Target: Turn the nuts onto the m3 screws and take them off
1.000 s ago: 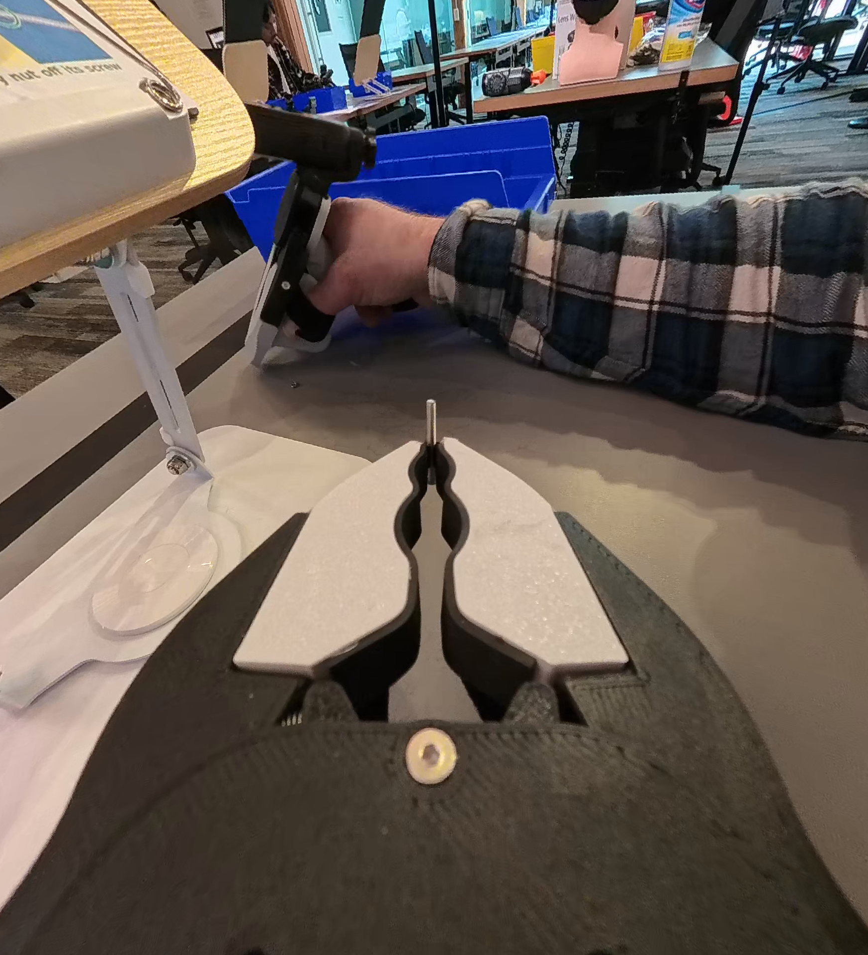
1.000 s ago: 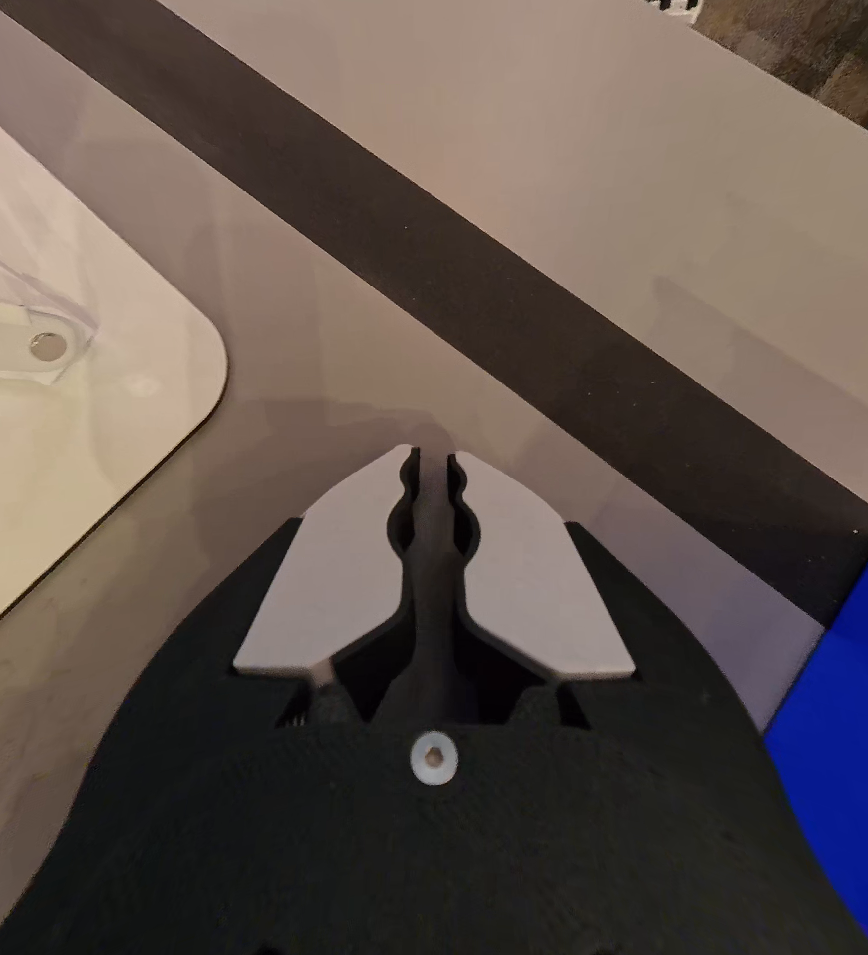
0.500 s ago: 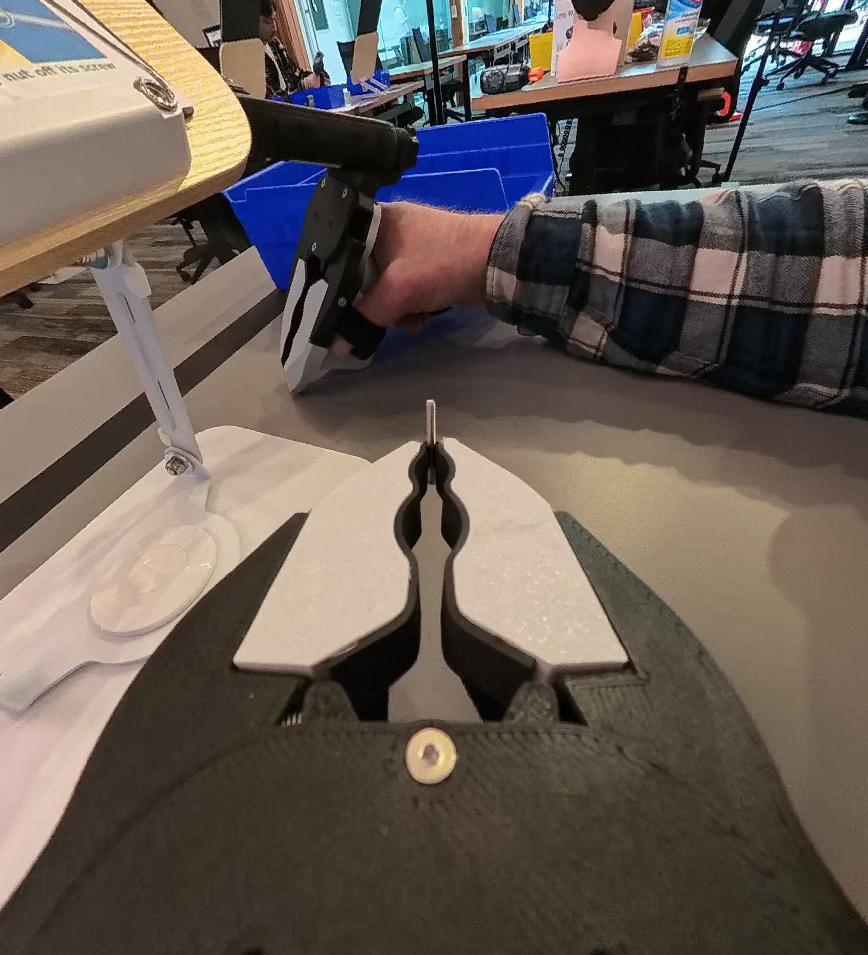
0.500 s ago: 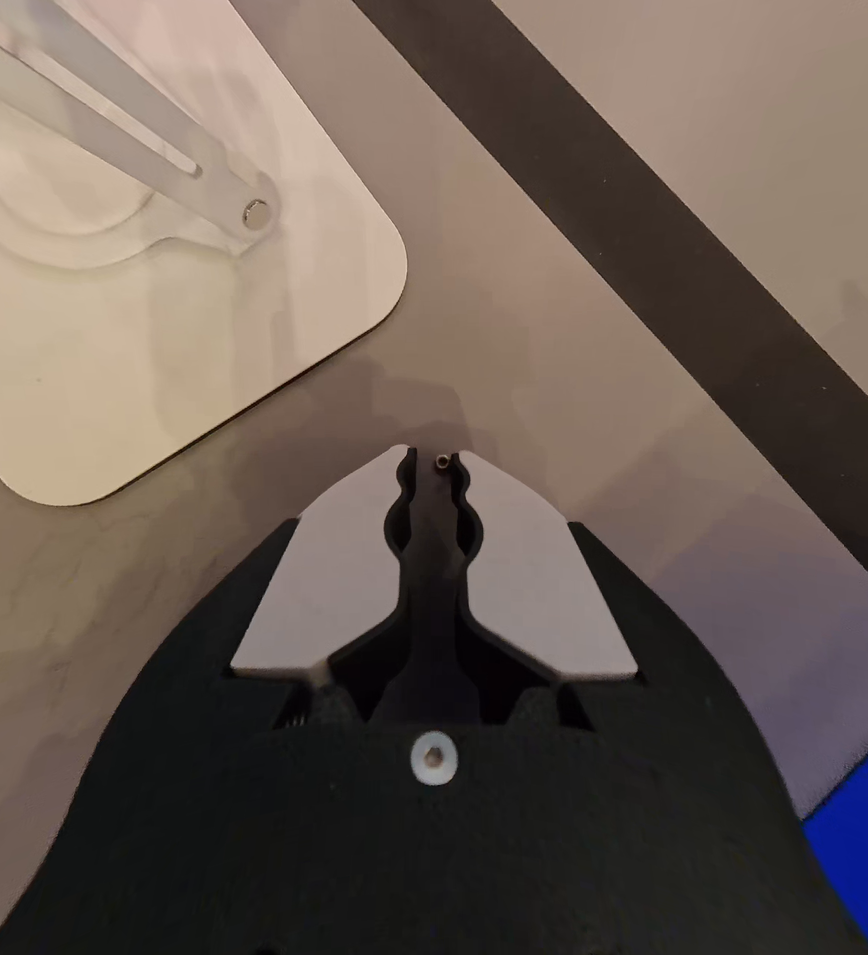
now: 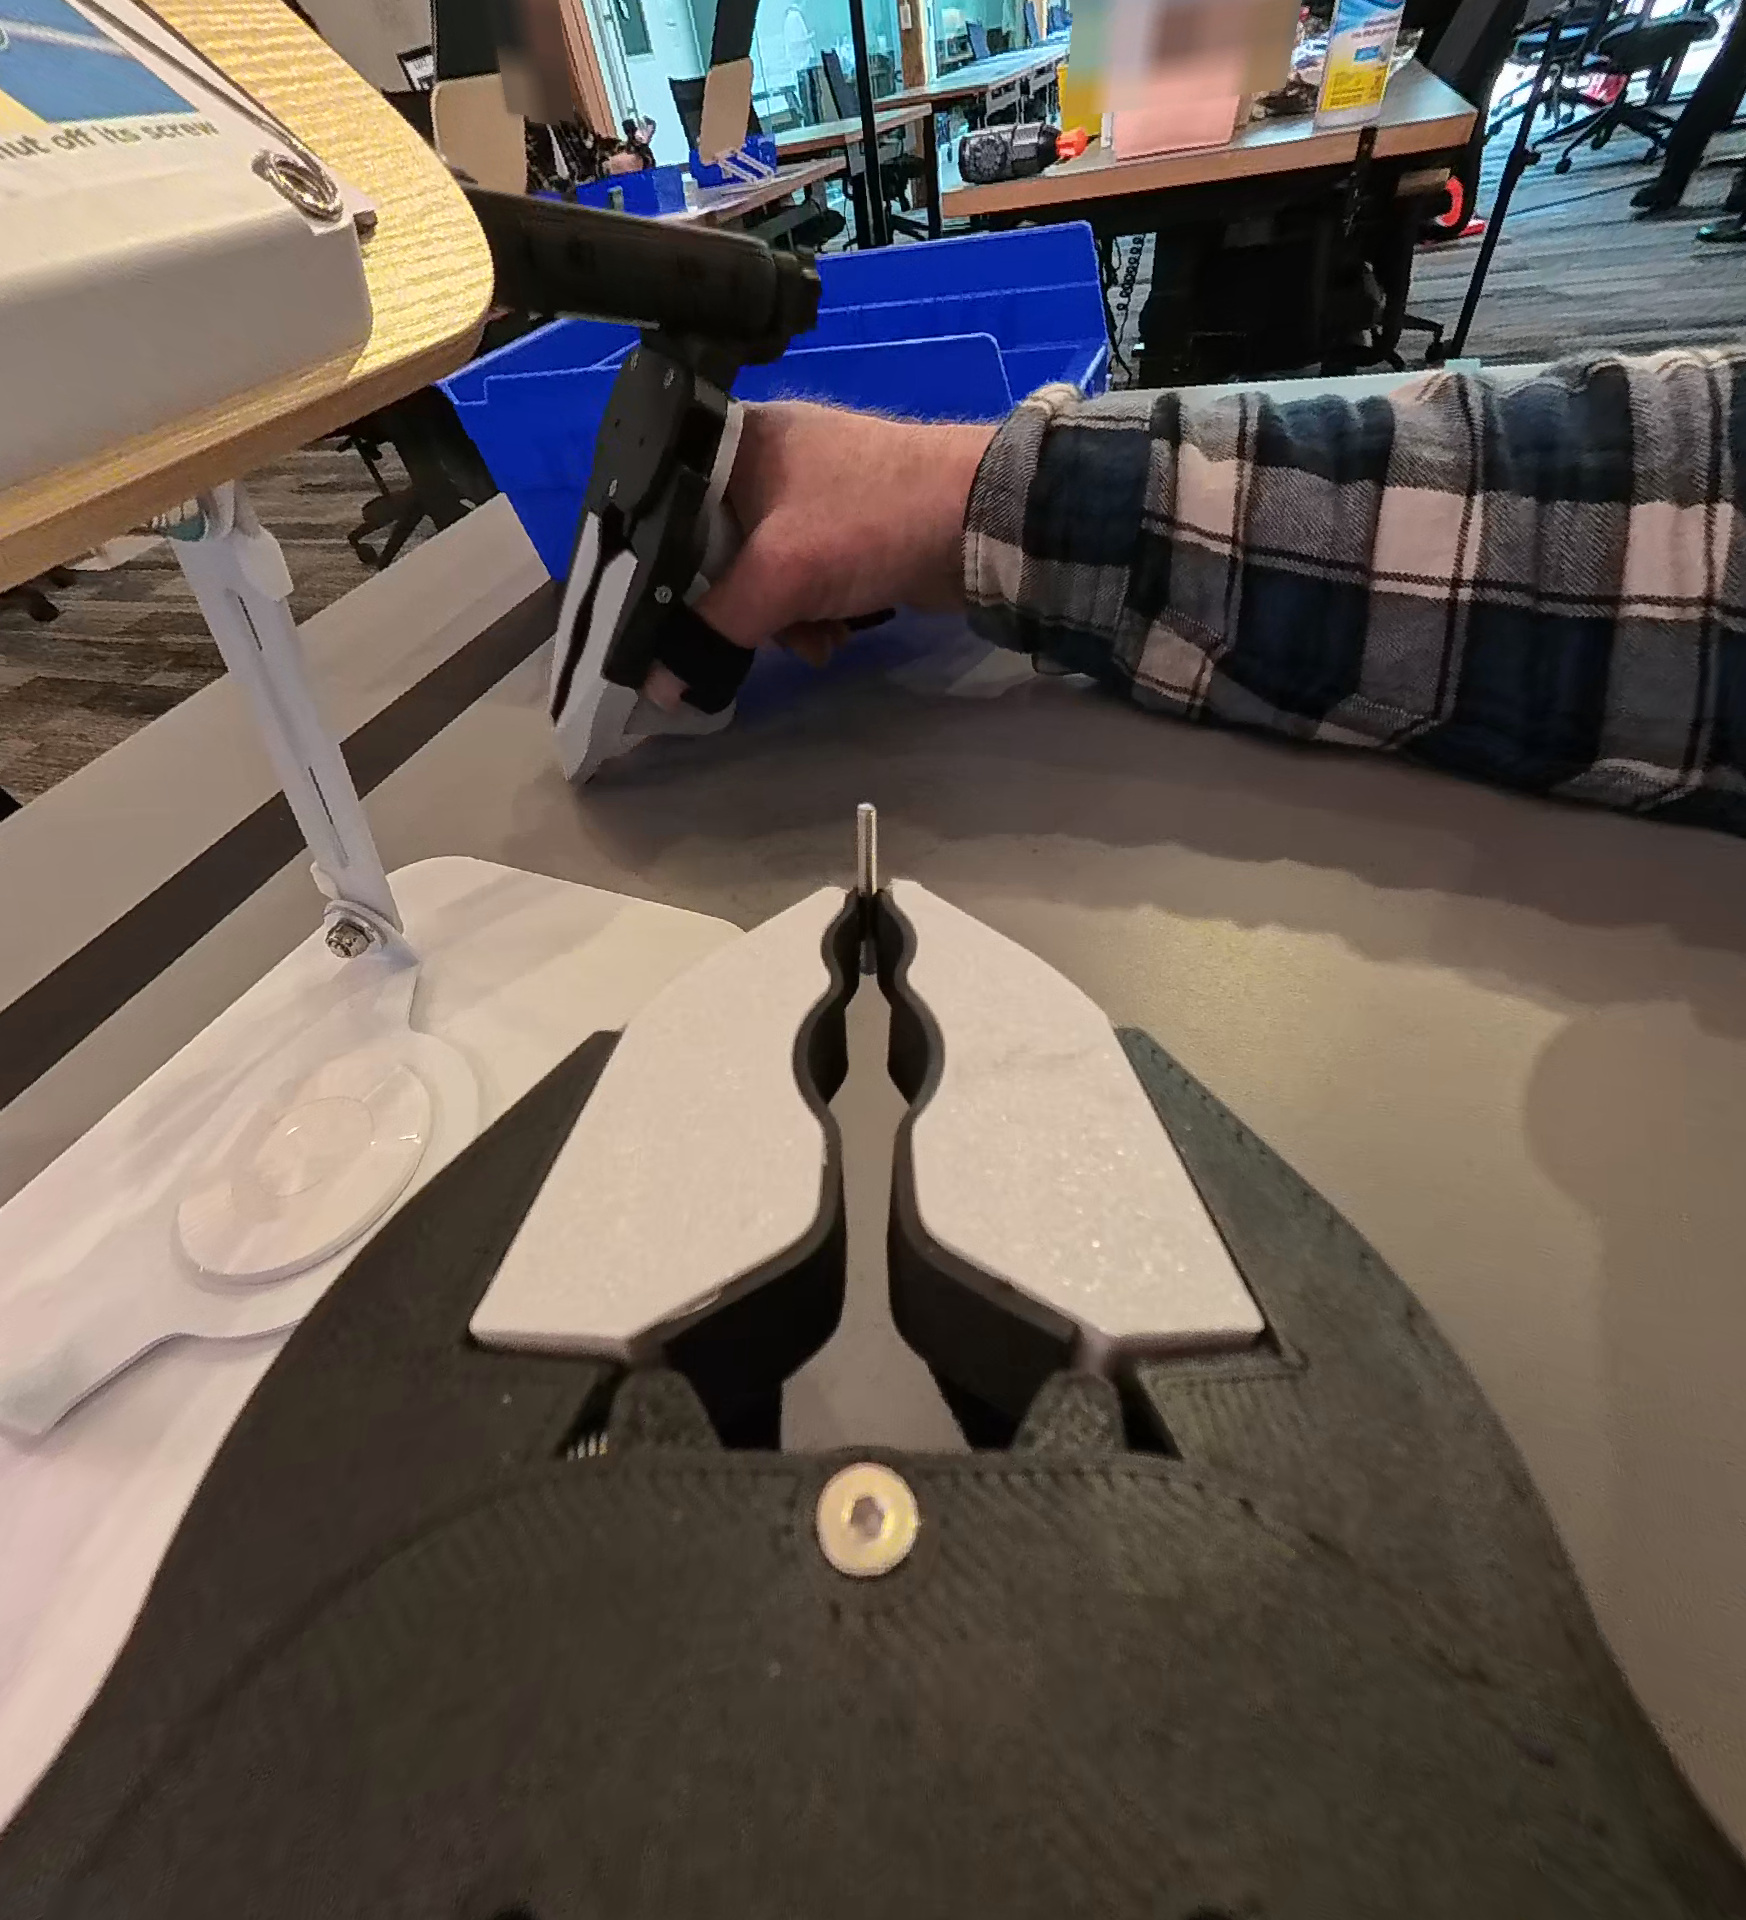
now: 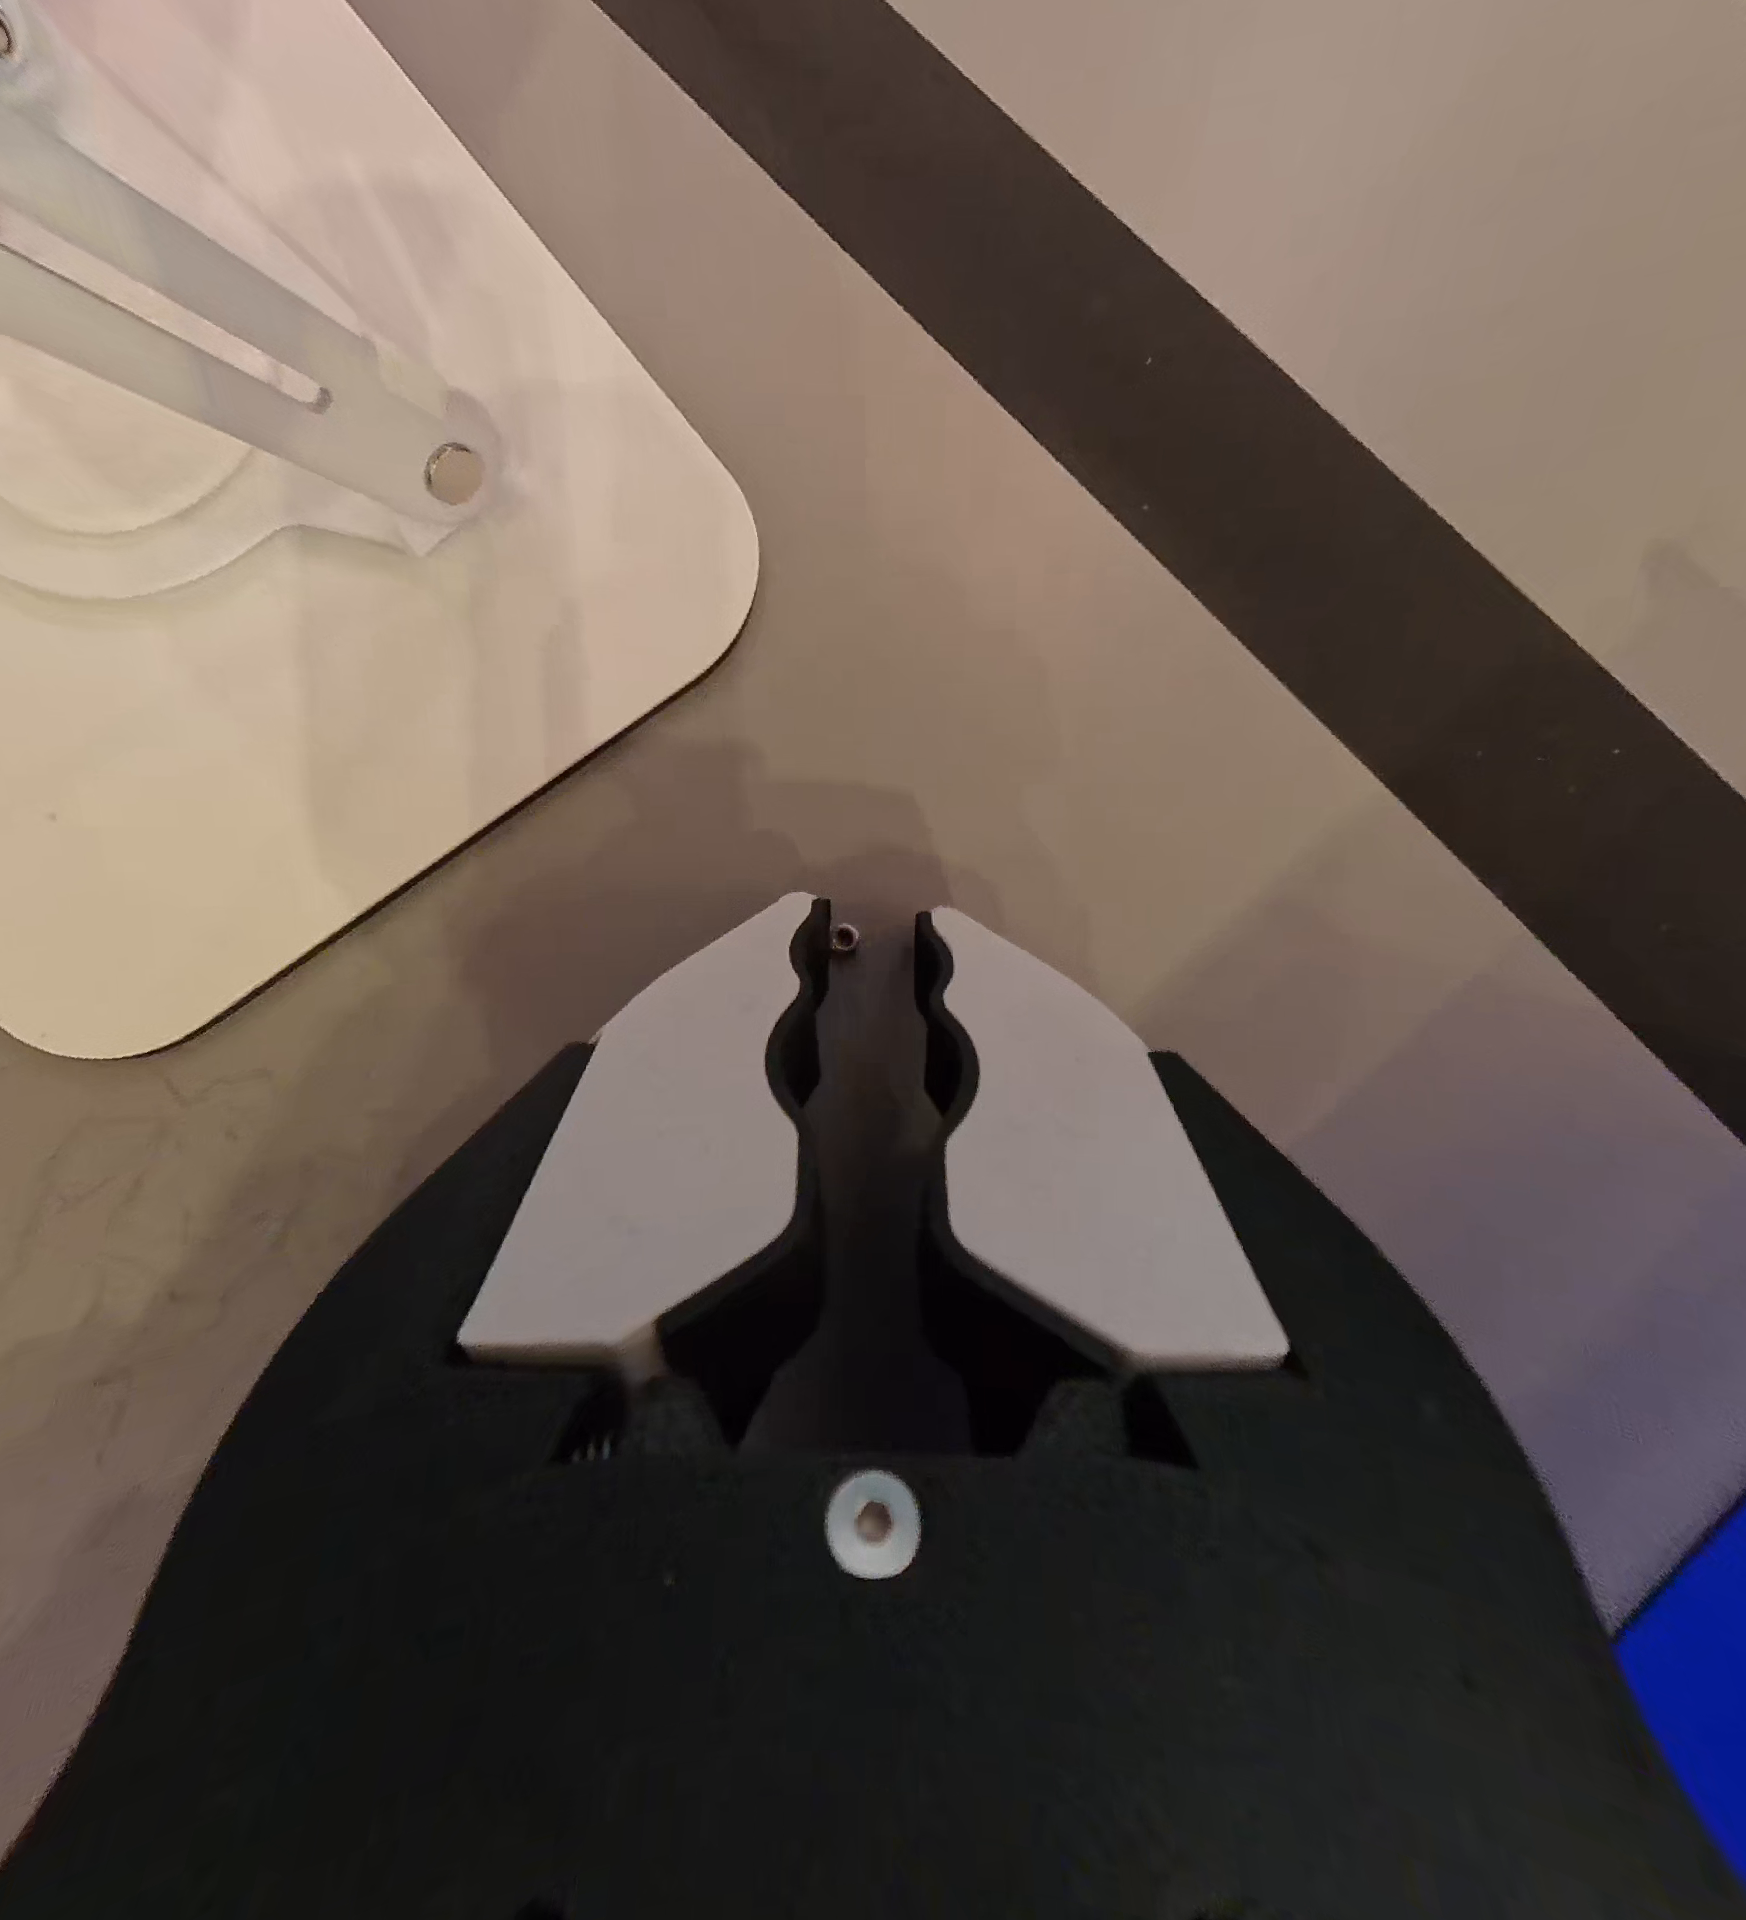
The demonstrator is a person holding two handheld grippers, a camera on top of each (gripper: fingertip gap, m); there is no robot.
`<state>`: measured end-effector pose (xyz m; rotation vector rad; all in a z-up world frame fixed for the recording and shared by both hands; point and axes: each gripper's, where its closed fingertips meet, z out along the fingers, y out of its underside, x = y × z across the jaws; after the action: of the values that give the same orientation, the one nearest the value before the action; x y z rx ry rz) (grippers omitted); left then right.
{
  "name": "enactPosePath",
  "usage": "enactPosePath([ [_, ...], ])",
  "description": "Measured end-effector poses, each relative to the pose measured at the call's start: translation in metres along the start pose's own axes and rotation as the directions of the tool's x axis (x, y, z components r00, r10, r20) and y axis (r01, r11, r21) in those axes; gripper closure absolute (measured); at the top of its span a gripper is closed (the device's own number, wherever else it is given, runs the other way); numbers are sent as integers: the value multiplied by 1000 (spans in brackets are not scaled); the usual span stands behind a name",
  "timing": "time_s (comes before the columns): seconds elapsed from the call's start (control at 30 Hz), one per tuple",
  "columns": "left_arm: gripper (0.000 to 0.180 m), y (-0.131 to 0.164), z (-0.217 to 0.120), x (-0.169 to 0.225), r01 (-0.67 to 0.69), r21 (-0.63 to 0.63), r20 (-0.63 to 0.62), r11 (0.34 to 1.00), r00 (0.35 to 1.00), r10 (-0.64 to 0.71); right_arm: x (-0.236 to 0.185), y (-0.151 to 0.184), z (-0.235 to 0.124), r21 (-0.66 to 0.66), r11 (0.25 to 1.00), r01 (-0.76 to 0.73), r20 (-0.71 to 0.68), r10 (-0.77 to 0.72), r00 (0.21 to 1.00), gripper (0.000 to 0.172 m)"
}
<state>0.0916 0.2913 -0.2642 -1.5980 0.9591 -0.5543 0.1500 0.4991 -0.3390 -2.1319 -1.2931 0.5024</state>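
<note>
My left gripper [image 5: 867, 894] is shut on a thin metal screw [image 5: 865, 847], which stands upright out of the fingertips above the grey table [image 5: 1368, 1039]. My right gripper [image 6: 871, 920] is open and points down at the table. A tiny metal nut [image 6: 845, 938] lies on the table between its fingertips, close to the left finger [image 6: 796, 914], and the pads do not press on it. The right gripper also shows in the left wrist view [image 5: 588, 748], held by a hand in a plaid sleeve [image 5: 1368, 582], with its tips at the table.
A white base plate [image 5: 536, 935] lies at the left and bears a slanted white stand arm [image 5: 277, 707] under a tilted wooden board [image 5: 401, 260]; the plate also shows in the right wrist view [image 6: 225, 779]. A blue bin [image 5: 900, 332] stands behind. A dark stripe [image 6: 1264, 468] crosses the table. The left gripper's tips are roughly 25 cm from the right gripper's.
The right gripper has moved over the table away from the blue bin and opened wider, with the small nut now between its tips. The left gripper and its screw have not moved.
</note>
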Motion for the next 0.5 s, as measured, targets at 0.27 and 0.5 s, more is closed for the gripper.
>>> enactPosePath([
  [0.27,179,0,0,1,-2,-1,-2,1000,1000,2,-2,2,0,-16,1000,14,6,-14,1000,167],
  [0.5,179,0,0,1,-2,-2,-3,1000,1000,2,-5,3,-2,-28,1000,4,25,-3,1000,161],
])
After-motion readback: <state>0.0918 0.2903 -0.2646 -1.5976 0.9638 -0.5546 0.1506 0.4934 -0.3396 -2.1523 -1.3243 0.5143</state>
